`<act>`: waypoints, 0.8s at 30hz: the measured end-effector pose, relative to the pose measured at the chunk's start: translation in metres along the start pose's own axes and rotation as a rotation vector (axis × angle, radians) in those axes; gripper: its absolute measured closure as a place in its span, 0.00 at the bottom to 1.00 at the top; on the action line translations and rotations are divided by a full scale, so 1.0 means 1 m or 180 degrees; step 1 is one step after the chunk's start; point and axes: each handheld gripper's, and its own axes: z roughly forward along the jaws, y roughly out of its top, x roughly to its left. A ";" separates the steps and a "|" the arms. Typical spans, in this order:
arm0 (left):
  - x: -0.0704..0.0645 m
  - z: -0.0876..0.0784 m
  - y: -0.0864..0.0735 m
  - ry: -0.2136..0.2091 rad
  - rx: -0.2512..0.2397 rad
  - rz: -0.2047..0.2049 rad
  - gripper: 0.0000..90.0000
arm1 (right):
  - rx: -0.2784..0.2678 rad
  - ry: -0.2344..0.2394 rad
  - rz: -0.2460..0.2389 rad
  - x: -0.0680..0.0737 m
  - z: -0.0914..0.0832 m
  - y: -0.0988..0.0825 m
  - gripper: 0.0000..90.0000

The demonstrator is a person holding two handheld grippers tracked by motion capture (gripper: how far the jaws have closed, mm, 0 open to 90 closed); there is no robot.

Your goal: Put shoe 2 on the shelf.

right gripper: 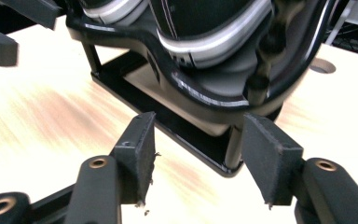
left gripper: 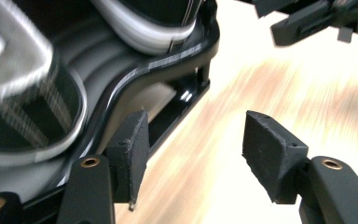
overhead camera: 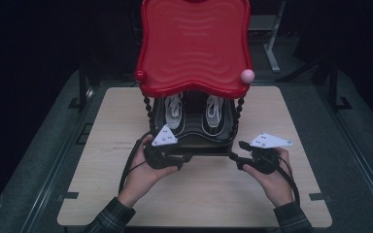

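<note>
A small shoe rack stands on the wooden table. It has a red wavy top shelf and a black lower shelf that holds a pair of black-and-white sneakers. My left gripper is at the lower shelf's front left corner, my right gripper at its front right corner. In the left gripper view the left gripper stands open beside the shelf edge, with bare table between the pads. In the right gripper view the right gripper stands open, facing the shelf corner, apart from it.
A pink ball caps the red shelf's front right corner and a red one its left. Beaded black posts hold the shelves. Dark floor and metal stands surround the table.
</note>
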 end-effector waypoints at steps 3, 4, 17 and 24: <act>0.003 -0.007 -0.012 -0.0007 0.0018 -0.0066 0.42 | 0.0030 0.0008 -0.0001 -0.002 -0.002 -0.007 0.44; 0.004 -0.010 -0.015 0.0004 0.0026 -0.0085 0.41 | 0.0039 0.0005 -0.0007 -0.004 -0.004 -0.011 0.41; 0.021 -0.042 -0.069 0.0218 0.0228 -0.0260 0.31 | 0.0246 -0.0143 0.0152 -0.028 -0.024 -0.048 0.29; 0.031 -0.056 -0.100 0.0403 0.0396 -0.0413 0.27 | 0.0454 -0.0300 0.0221 -0.042 -0.032 -0.067 0.28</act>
